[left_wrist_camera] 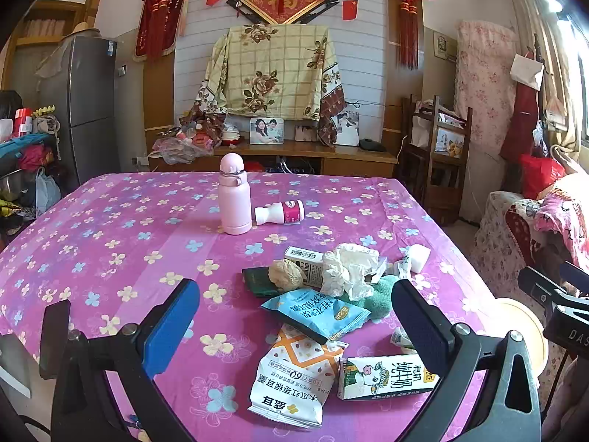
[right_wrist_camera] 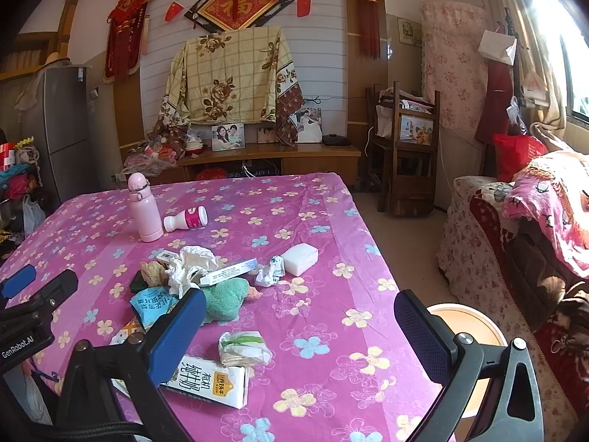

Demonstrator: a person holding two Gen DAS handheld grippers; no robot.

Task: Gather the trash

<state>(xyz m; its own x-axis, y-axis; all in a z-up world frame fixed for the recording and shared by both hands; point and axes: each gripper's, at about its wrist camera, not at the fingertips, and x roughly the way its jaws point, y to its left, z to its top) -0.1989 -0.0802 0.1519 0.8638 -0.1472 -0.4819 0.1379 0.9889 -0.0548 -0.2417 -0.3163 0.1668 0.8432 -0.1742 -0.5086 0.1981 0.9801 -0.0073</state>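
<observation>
- Grippers: left gripper (left_wrist_camera: 294,331) and right gripper (right_wrist_camera: 300,335) both hover above the near table edge, jaws spread wide and holding nothing; judged ready for a first pick, with no trash yet collected.
- Milk carton (right_wrist_camera: 210,383): lies flat on its side just ahead of the right gripper, touching a crumpled green-and-white wrapper (right_wrist_camera: 244,348); judged the closest, easiest target.
- Orange-and-white snack bag (left_wrist_camera: 294,379): flat on the cloth beside the carton, partly overlapped by a blue snack packet (left_wrist_camera: 316,313).
- Round bin (right_wrist_camera: 467,326): its pale rim shows off the table's right edge, below tabletop level; likely the receptacle, placed so items can be dropped from the table side.
- Central heap: crumpled white paper (left_wrist_camera: 349,269), a tan paper ball (left_wrist_camera: 285,274), a small barcoded box (left_wrist_camera: 305,259), a dark green pack (left_wrist_camera: 257,281) and a green plush cloth (right_wrist_camera: 224,296), touching and overlapping one another.
- White block (right_wrist_camera: 300,258) and a small paper wad (right_wrist_camera: 270,272): just right of the heap.
- Far zone: pink flask (left_wrist_camera: 235,195) upright, a small white bottle (left_wrist_camera: 281,212) lying beside it; the flask is judged not trash.
- Table (left_wrist_camera: 110,221): covered by a pink floral cloth.
</observation>
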